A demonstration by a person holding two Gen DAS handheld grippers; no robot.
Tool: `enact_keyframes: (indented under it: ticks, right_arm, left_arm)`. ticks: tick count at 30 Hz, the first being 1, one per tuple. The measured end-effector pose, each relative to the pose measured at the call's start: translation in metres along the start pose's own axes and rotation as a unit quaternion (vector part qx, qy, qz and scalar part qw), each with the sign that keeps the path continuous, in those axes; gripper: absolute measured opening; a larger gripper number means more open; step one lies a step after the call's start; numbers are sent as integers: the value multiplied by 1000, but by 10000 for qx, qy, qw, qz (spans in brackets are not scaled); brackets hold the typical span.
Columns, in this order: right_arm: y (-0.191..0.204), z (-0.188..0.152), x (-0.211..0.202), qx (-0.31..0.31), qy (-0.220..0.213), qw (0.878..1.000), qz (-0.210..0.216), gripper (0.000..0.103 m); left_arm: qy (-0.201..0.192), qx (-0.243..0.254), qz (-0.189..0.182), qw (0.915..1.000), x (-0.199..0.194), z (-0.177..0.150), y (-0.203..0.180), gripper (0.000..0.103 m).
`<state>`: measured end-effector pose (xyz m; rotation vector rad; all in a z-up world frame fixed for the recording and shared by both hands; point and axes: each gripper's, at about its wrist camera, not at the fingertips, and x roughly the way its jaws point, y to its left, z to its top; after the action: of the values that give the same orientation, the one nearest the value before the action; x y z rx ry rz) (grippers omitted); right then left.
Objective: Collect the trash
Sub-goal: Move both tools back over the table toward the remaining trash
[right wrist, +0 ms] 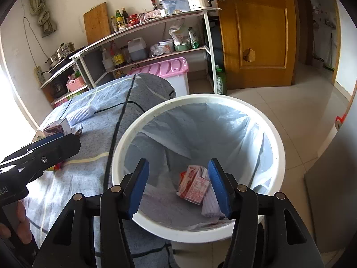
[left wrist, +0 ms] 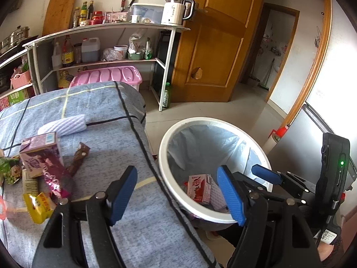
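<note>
Right gripper over the bin, jaws spread, nothing between them; looks like a drop position, mouth of the bin directly below. Pink carton and a white wrapper already at the bottom of the liner. Left gripper likewise released, empty, straddling the right edge of the blanket-covered surface and the bin rim, probably on its way to the pile.

Remaining trash bunched at the left edge of the surface: purple carton, brown wrapper, yellow packet, green snack bag, partly cut off, contents unclear. White striped wrapper further back. Bin parked tight against the right edge, so short carry.

Room: kitchen shelf with bottles and a kettle, pink storage box below, wooden door, tiled floor.
</note>
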<state>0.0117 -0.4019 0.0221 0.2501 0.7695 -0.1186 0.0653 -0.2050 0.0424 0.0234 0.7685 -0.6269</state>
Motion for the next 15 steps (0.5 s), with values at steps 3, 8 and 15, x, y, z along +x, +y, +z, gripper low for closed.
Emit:
enact_keyframes:
  ticks: [3,8,15]
  right_arm:
    - [16,-1,-2,-84,-51,9999,142,57]
    - [45,-3,-1,-296,-81,9987,411,63]
    - [87,-9,9,-676,-5,9950,734,64]
  left_arm:
    - [-85,-151,134,9998,-14,-4,18,76]
    - [-177,-365,487,9980,-33,-16,51,79]
    - [-167,-716,943,9928,-54,-33,100,83]
